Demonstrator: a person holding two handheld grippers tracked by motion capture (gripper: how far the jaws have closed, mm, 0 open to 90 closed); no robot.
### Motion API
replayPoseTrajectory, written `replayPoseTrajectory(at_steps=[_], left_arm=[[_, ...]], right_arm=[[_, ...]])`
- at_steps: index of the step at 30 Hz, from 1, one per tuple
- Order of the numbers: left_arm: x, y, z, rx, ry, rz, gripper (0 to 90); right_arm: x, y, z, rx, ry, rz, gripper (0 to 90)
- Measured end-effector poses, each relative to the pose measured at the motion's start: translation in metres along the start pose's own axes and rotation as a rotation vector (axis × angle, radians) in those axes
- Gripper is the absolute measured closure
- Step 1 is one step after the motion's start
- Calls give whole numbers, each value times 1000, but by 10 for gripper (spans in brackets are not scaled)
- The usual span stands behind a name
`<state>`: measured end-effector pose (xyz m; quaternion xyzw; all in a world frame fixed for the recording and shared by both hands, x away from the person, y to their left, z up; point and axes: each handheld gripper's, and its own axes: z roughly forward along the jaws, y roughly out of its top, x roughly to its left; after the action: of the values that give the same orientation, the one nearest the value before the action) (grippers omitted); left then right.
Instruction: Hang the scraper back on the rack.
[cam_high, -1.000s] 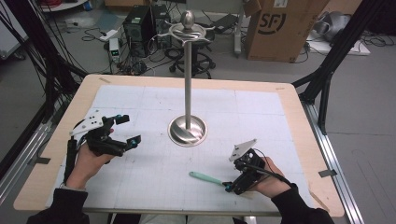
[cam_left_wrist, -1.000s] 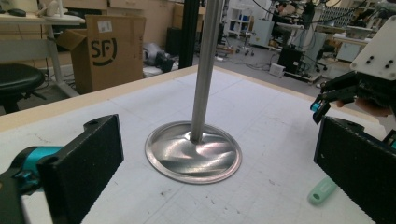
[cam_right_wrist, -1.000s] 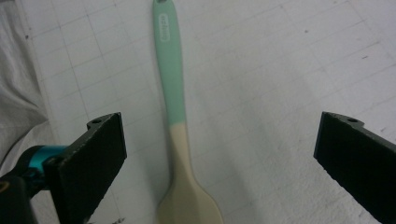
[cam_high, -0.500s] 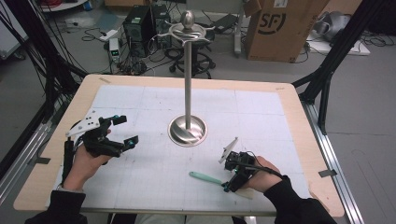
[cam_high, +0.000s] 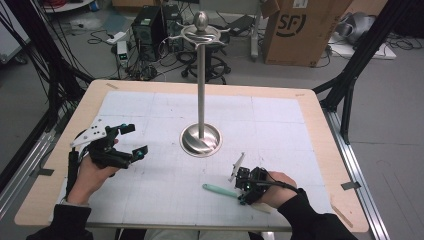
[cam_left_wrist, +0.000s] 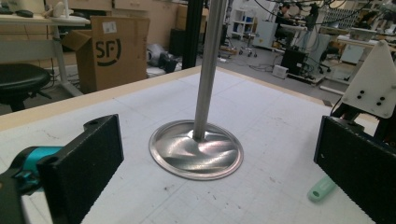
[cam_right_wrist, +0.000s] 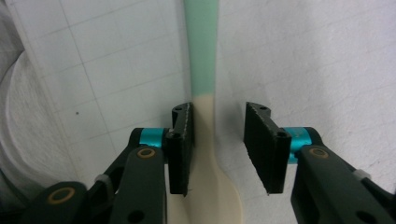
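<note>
Right gripper (cam_right_wrist: 217, 144) fingers closing around spoon (cam_right_wrist: 201, 70) (gap remains); left gripper (cam_left_wrist: 210, 158) fingers wide.

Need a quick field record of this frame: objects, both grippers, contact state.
surface: white gridded mat on wooden table
stand: tall steel pole stand with round dished base, mid-table
utensil: spatula with mint-green handle and cream blade, flat on mat
right gripper: jaws straddle the spatula neck, have just been closing; left pad at its edge, right pad apart
left gripper: jaws open, nothing between, facing stand
</note>
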<state>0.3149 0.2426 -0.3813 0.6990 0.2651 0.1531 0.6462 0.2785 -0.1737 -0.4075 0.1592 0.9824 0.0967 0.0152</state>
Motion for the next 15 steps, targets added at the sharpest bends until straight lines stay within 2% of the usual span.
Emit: replayPoseTrajectory(at_steps=[5, 10, 15], left_arm=[[0, 0, 2, 0, -5, -1, 19], [0, 0, 5, 3, -8, -2, 19], [-1, 1, 5, 0, -10, 2, 19]], right_arm=[[6, 5, 0, 34, -16, -24, 713], [9, 10, 1, 72, -24, -23, 772], [8, 10, 1, 70, -9, -14, 800]])
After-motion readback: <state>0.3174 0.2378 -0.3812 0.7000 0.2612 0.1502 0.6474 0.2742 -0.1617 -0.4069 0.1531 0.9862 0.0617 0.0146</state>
